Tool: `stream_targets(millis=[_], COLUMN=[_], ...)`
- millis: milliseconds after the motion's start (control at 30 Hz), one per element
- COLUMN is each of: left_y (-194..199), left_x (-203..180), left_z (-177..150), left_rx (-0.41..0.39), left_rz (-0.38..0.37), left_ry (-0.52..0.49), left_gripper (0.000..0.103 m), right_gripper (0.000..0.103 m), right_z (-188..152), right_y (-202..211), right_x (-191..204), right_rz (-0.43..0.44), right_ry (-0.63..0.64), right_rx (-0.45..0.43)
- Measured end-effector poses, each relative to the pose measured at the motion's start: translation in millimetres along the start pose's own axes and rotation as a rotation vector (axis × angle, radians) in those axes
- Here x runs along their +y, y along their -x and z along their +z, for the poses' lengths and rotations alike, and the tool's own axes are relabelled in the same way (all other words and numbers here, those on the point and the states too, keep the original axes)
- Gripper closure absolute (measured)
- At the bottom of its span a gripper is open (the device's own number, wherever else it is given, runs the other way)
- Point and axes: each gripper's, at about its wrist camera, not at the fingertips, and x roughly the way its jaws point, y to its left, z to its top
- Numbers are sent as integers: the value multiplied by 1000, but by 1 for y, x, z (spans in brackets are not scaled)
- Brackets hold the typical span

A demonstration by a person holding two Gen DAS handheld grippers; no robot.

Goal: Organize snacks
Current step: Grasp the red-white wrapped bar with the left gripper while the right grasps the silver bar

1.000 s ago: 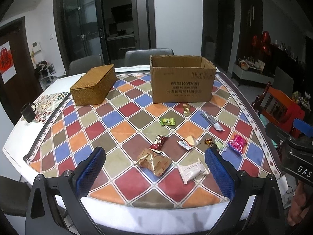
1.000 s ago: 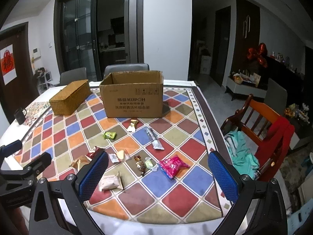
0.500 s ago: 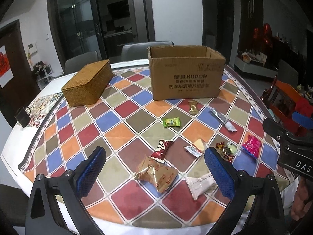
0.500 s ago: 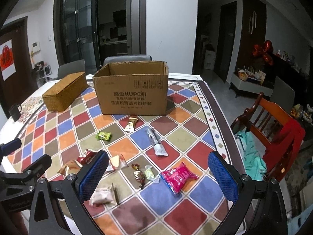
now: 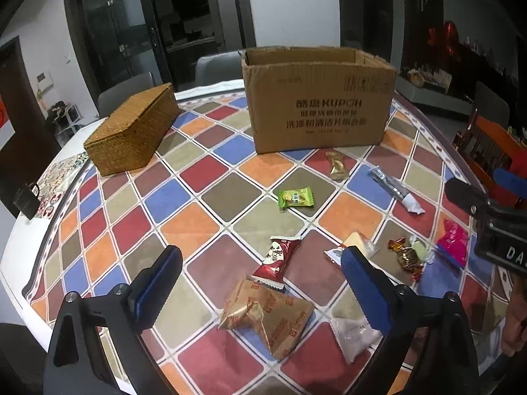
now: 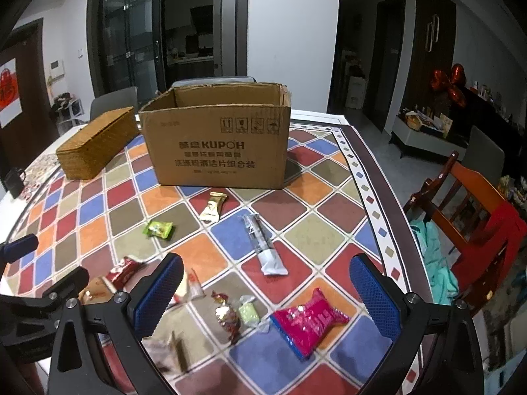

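1. One open cardboard box [image 6: 219, 146] stands at the far side of the bench [image 5: 204, 227], on a checked cloth; one woven basket [image 5: 131, 128] sits just left of it.
2. Ten wrapped snacks lie loose on the cloth in front of the box: a gold bar [image 6: 214, 206], a green sweet [image 6: 159, 229], a silver tube [image 6: 265, 247], a pink pack [image 6: 308, 321], a red pack [image 5: 276, 258], a tan pack [image 5: 270, 312], a white sachet [image 5: 354, 337], a clear-wrapped biscuit [image 5: 357, 247], a foil candy [image 6: 227, 316] and a pale green candy [image 6: 247, 311].
3. The left gripper [image 5: 262, 291] hovers over the tan and red packs, jaws wide though just narrowed slightly, pressing on nothing.
4. The right gripper [image 6: 263, 298] hovers above the candies and pink pack, jaws spread wide, empty.
5. One dark mug [image 5: 26, 197] stands at the bench's left edge.
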Motion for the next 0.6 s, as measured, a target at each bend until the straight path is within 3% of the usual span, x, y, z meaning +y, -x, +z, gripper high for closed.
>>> stream_targets(millis=[233, 600], left_y=[-33, -69], left_x=[-1, -3], left_z=[3, 0], left_rx=[62, 131], left_rz=[-19, -55], left_ry=[-20, -49], left_gripper=[19, 39], right_gripper=[14, 22], right_z=[4, 6], right_y=[-42, -90], right_x=[4, 9], right_rz=[17, 28], right_ry=[21, 57], right_rx=[51, 118])
